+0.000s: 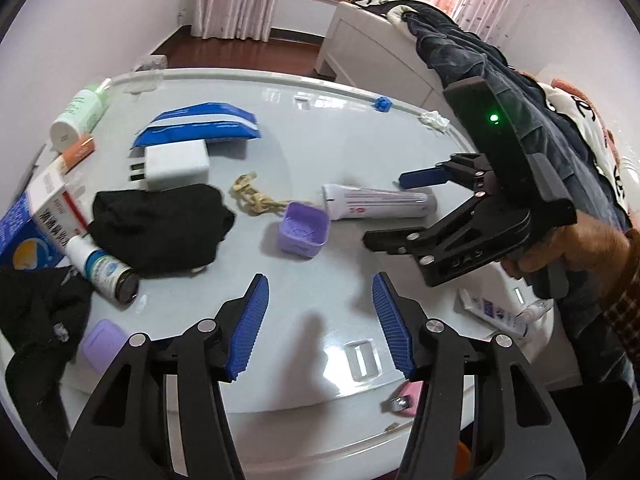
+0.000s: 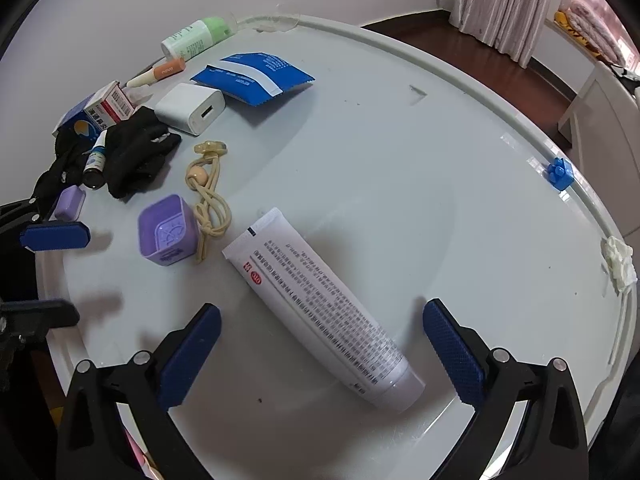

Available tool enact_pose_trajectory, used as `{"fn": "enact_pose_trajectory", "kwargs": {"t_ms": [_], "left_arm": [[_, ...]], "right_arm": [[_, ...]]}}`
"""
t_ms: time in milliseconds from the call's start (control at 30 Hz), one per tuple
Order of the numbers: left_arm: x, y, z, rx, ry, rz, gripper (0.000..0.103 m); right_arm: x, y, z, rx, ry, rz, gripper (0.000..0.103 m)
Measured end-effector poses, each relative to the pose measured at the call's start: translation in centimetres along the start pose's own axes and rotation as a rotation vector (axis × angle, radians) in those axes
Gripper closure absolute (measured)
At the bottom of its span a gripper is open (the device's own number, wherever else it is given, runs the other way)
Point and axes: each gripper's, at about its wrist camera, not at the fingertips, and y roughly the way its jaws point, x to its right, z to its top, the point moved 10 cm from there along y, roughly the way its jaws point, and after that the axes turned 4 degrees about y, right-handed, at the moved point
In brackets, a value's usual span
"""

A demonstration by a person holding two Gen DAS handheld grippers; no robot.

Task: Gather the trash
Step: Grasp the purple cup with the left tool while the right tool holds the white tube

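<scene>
Grippers both hang open over the glossy white table (image 2: 400, 152); right gripper (image 2: 320, 354) straddles the white printed plastic tube (image 2: 320, 304), pads not touching. Left gripper (image 1: 320, 320) holds nothing.

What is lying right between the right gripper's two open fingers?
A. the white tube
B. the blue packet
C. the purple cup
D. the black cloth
A: in the right wrist view the white tube lies on the table between the spread fingers of the right gripper, neither pad touching it; the purple cup, black cloth and blue packet lie farther off.
</scene>
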Motion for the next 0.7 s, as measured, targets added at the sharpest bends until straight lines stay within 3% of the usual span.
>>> {"fn": "enact_pose_trajectory", "kwargs": {"t_ms": [200,233,300,333,367,433,700], "left_arm": [[0.7,1.5,1.4,-0.012,0.049,0.02,0.045],[0.4,2.1,1.7,-0.021,0.044,0.025,0.045],[0.0,2.8,1.9,-0.034,0.038,0.035,0.045],[-0.3,3.1,2.0,-0.037,0.032,0.04,0.045],[-0.5,3.3,2.0,-0.039,0.025,0.043,0.045],[-0.9,3.8,1.8,-0.047,0.01,0.043,0.045],[-0.4,4.9,2.0,-0.046,0.028,0.018,0.043]], "right_arm": [[-0.1,-0.4,-0.4,0.048,0.044,-0.022,0.006],[-0.2,-0.5,-0.5,0.051,0.045,-0.02,0.011],[-1.4,-1.2,-0.7,0.048,0.032,0.015,0.03],[-1.9,-1.4,-0.7,0.042,0.036,0.033,0.055],[-2.3,-1.7,-0.8,0.03,0.043,0.033,0.07],[-2.4,-1.9,-1.0,0.022,0.038,-0.017,0.072],[-2.4,-2.8,-1.6,0.061,0.12,0.041,0.072]]}}
